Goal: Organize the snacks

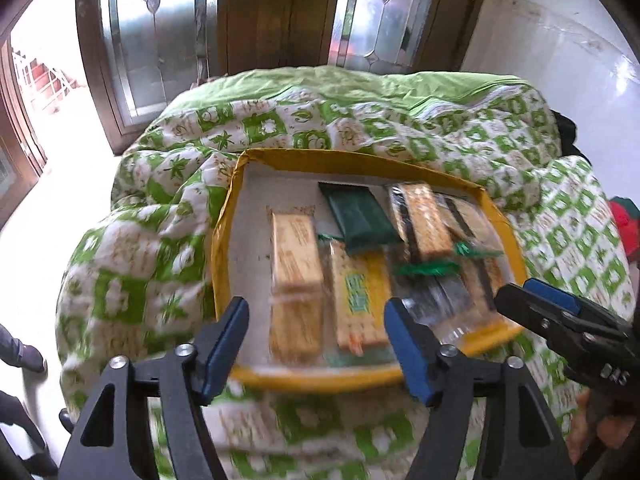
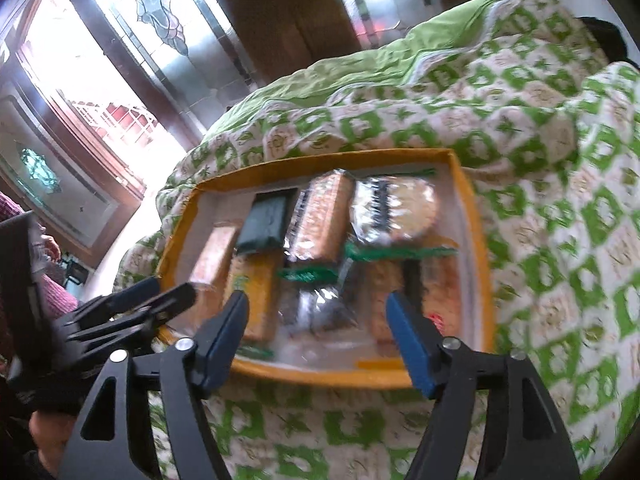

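Observation:
A shallow yellow-rimmed box point(image 1: 228, 216) point(image 2: 476, 240) sits on a green and white patterned cloth. It holds several snack packs: tan biscuit packs point(image 1: 296, 256) point(image 2: 324, 216), a dark green pack point(image 1: 358, 216) point(image 2: 266, 220), a yellow and green pack point(image 1: 358, 296), a round cracker pack point(image 2: 400, 210) and clear wrappers with green twist ties point(image 2: 396, 252). My left gripper point(image 1: 316, 316) is open and empty above the box's near edge. My right gripper point(image 2: 318, 312) is open and empty above the near right part of the box. The right gripper also shows in the left wrist view point(image 1: 520, 292), and the left gripper in the right wrist view point(image 2: 172, 290).
The cloth point(image 1: 160, 208) point(image 2: 560, 184) covers a raised, rumpled surface. Wooden doors with patterned glass point(image 1: 168, 32) point(image 2: 168, 40) stand behind it. A white tiled wall point(image 1: 560, 40) is at the right. A red object point(image 1: 626, 224) lies at the far right edge.

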`<act>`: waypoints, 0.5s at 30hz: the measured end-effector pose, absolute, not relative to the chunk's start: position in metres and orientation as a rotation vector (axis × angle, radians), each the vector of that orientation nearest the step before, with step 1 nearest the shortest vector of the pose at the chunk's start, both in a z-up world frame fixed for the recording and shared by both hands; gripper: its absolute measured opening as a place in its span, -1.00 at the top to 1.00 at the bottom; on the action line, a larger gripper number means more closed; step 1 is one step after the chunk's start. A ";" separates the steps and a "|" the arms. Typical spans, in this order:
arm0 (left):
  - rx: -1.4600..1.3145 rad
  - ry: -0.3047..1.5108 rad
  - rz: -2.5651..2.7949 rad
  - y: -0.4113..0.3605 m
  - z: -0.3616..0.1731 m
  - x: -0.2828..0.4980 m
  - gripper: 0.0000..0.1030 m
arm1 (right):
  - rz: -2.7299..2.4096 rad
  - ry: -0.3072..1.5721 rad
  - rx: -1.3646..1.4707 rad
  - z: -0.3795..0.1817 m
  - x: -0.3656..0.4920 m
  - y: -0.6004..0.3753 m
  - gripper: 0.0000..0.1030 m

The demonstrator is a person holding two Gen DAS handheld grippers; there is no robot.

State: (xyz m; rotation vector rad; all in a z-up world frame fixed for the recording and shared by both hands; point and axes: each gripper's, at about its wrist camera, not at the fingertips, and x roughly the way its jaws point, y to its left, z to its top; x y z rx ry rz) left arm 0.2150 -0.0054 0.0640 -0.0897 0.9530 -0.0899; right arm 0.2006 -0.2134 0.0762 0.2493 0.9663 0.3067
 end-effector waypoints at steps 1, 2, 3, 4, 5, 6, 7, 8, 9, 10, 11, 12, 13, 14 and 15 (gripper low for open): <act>-0.089 0.946 -0.089 -0.007 0.065 0.208 -0.60 | 0.301 0.962 0.245 0.076 0.195 -0.216 -0.56; -0.085 0.943 -0.085 -0.009 0.064 0.200 -0.66 | 0.296 0.956 0.247 0.076 0.189 -0.219 -0.58; -0.079 0.943 -0.082 -0.011 0.062 0.193 -0.73 | 0.291 0.950 0.252 0.076 0.182 -0.222 -0.59; -0.076 0.945 -0.079 -0.013 0.061 0.185 -0.73 | 0.287 0.948 0.252 0.076 0.176 -0.224 -0.60; -0.078 0.946 -0.076 -0.014 0.061 0.180 -0.73 | 0.283 0.948 0.250 0.076 0.172 -0.226 -0.66; -0.085 0.949 -0.077 -0.015 0.060 0.173 -0.74 | 0.281 0.945 0.249 0.076 0.164 -0.228 -0.72; -0.094 0.954 -0.079 -0.016 0.059 0.168 -0.77 | 0.279 0.939 0.249 0.076 0.156 -0.231 -0.76; -0.103 0.957 -0.079 -0.017 0.058 0.162 -0.79 | 0.278 0.935 0.246 0.077 0.152 -0.231 -0.81; -0.111 0.960 -0.077 -0.018 0.057 0.156 -0.84 | 0.275 0.929 0.243 0.078 0.144 -0.233 -0.85; -0.113 0.962 -0.073 -0.019 0.056 0.150 -0.88 | 0.271 0.922 0.240 0.078 0.136 -0.235 -0.88; -0.111 0.963 -0.069 -0.021 0.055 0.144 -0.90 | 0.269 0.919 0.239 0.078 0.131 -0.236 -0.94; -0.108 0.964 -0.064 -0.023 0.055 0.139 -0.91 | 0.266 0.916 0.235 0.078 0.124 -0.238 -0.98; -0.107 0.960 -0.062 -0.024 0.055 0.133 -0.91 | 0.264 0.916 0.228 0.078 0.117 -0.239 -0.99; -0.110 0.957 -0.061 -0.025 0.055 0.127 -0.91 | 0.264 0.915 0.222 0.078 0.112 -0.239 -0.99; -0.116 0.955 -0.060 -0.025 0.056 0.122 -0.92 | 0.263 0.914 0.220 0.079 0.106 -0.240 -0.99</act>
